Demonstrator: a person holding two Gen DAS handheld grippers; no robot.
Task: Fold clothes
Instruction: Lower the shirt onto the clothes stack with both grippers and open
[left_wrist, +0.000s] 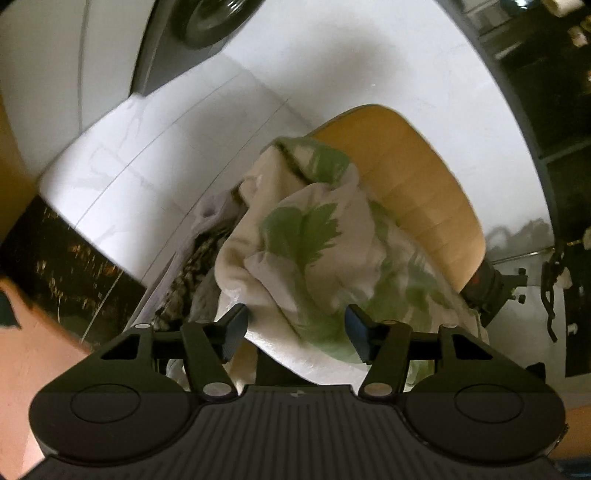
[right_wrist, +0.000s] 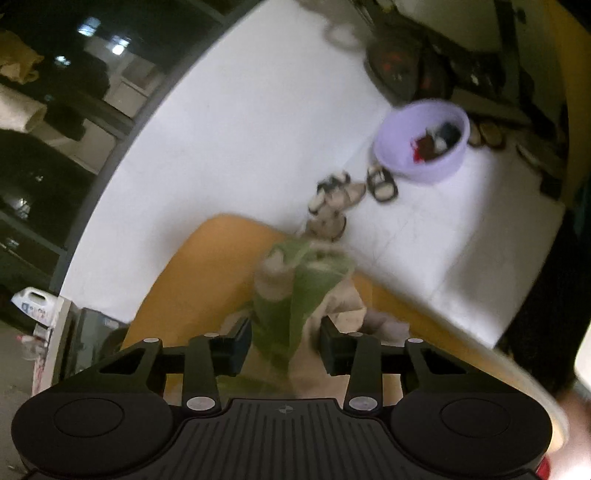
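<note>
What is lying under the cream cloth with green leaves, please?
The cream cloth with green leaves lies bunched on a wooden seat. Beside and partly under it, a dark patterned garment shows. What else the cloth covers cannot be seen.

One round yellow wooden tabletop (left_wrist: 424, 184) serves as the landmark. On it lies one crumpled cream cloth printed with green leaves (left_wrist: 295, 236). Beside that cloth, on the tabletop's left edge, shows one dark speckled garment (left_wrist: 199, 266) and one pale lilac-white garment (left_wrist: 212, 212). On the white floor beyond the tabletop stands one lilac plastic basin (right_wrist: 421, 142). Between basin and tabletop lie about three sandals (right_wrist: 382, 182), blurred. Two black two-finger grippers: one left (left_wrist: 295, 328), one right (right_wrist: 284, 349).
</note>
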